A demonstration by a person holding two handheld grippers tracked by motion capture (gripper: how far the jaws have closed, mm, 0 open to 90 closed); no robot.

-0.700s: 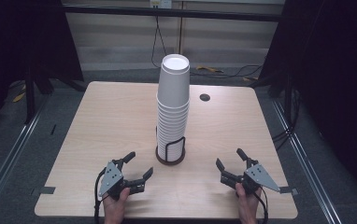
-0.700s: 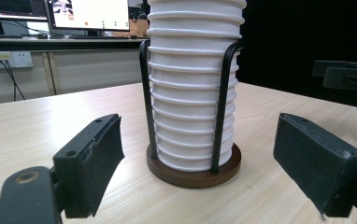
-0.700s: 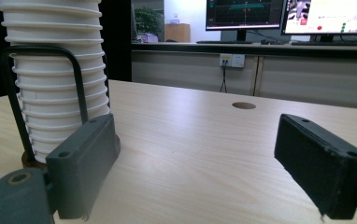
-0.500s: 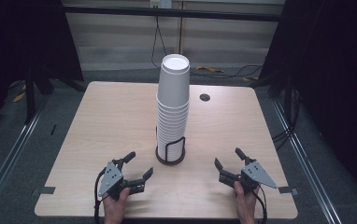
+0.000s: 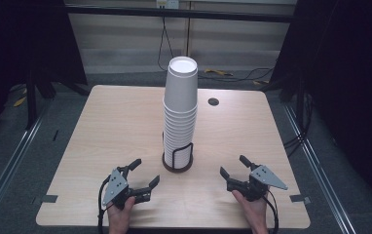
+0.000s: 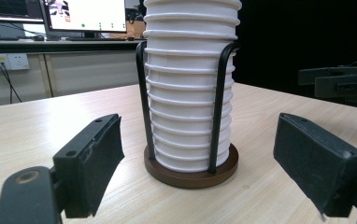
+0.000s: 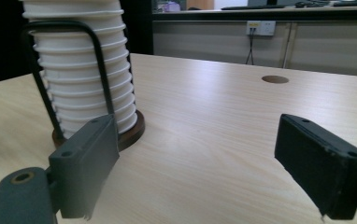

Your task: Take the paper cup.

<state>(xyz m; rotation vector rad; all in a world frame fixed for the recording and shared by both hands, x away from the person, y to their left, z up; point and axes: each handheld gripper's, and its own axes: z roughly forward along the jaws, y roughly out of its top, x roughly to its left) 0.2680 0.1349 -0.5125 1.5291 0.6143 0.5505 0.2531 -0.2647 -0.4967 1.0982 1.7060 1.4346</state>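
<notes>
Currently, as we read it:
Cup stack [image 5: 180,114]: upright at mid-table in its wire holder [image 5: 177,157], kept from toppling.
Left gripper [image 5: 141,175]: jaws wide, empty, facing the stack.
Right gripper [image 5: 232,166]: likewise spread, empty, low beside the holder.

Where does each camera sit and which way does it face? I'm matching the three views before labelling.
High view: above the person's side, looking forward and down on the table; shows both hands, the left gripper and right gripper.
Left gripper view: low on that gripper, facing the cup stack; its two open jaws show.
Right gripper view: low, facing across the table, stack at its left; open jaws show.
All three share the stack in its wire holder.
</notes>
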